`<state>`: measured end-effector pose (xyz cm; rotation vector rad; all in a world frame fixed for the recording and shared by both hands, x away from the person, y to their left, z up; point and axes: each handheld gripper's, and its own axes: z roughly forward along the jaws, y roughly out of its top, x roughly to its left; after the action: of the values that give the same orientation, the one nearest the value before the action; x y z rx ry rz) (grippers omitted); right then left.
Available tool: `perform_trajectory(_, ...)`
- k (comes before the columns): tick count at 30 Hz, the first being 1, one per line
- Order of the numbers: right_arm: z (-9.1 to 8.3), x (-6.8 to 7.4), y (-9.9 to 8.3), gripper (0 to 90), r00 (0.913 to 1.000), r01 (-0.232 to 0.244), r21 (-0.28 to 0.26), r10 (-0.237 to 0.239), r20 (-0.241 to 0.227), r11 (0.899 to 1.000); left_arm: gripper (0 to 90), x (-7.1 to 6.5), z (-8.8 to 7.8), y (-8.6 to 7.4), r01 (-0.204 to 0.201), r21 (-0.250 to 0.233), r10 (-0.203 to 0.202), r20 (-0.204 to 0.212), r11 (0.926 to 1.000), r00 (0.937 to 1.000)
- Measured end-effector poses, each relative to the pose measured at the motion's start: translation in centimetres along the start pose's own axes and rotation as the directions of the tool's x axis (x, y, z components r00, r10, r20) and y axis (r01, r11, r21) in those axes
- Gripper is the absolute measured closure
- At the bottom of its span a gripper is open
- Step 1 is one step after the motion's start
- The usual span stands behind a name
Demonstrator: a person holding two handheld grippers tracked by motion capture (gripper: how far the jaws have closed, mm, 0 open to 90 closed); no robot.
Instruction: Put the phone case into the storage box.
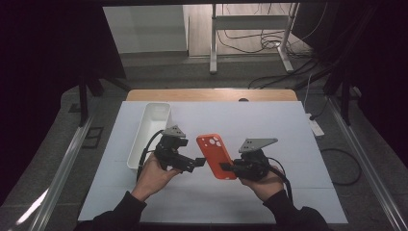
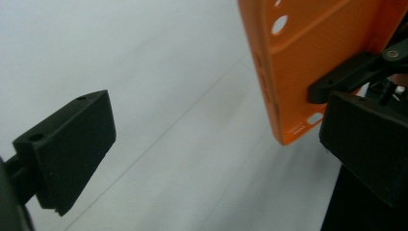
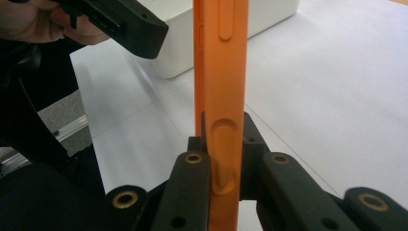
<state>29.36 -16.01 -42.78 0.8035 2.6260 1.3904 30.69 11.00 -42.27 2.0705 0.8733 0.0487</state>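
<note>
Above a white-covered table (image 1: 288,125), the right gripper (image 1: 230,167) clamps the lower edge of an orange phone case (image 1: 216,155), holding it off the surface. The left gripper (image 1: 198,162), its jaws spread wide with nothing between them, sits just beside the case. Farther back lies a white bin (image 1: 150,126), its near end hidden behind the left gripper.
</note>
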Motion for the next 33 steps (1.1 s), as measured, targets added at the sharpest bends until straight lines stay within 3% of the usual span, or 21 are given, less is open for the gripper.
perform_trajectory(5, 0.1, 0.2, 0.0, 84.9, 0.9998, 0.014, 0.002, -0.014, 0.017, 1.0, 6.8, -0.4, 0.2, 0.1, -0.005, 0.023, 0.005, 0.009, 0.9997, 1.0)
perform_trajectory(8, 0.1, 0.3, 0.0, 84.9, 0.9996, 0.021, 0.002, -0.021, 0.02, 1.0, 23.0, -0.4, 0.1, 0.1, -0.004, 0.029, 0.003, 0.024, 0.9996, 0.9997)
perform_trajectory(9, 0.1, 0.3, 0.0, 84.9, 0.9996, 0.022, 0.001, -0.022, 0.02, 1.0, 28.4, -0.3, 0.0, 0.1, 0.005, 0.03, -0.006, 0.057, 0.9995, 0.9983)
perform_trajectory(13, 0.1, 0.4, 0.0, 84.9, 0.9994, 0.024, 0.001, -0.024, 0.024, 1.0, 48.2, -0.3, -0.1, 0.2, 0.014, 0.042, -0.019, 0.098, 0.999, 0.995)
perform_trajectory(20, 0.3, 0.6, 0.0, 84.9, 0.9989, 0.037, 0.004, -0.037, 0.028, 0.999, 77.3, -0.3, -0.2, 0.2, 0.043, 0.059, -0.05, 0.125, 0.9973, 0.9909)
perform_trajectory(29, 0.5, 0.9, 0.0, 84.7, 0.997, 0.065, 0.013, -0.066, 0.041, 0.998, 86.8, 0.4, -0.4, 0.1, 0.114, 0.076, -0.126, 0.168, 0.9905, 0.9777)
perform_trajectory(33, 0.7, 1.0, 0.0, 84.2, 0.9952, 0.08, 0.024, -0.082, 0.053, 0.996, 89.1, 0.6, -0.5, 0.0, 0.163, 0.063, -0.172, 0.186, 0.9847, 0.9675)
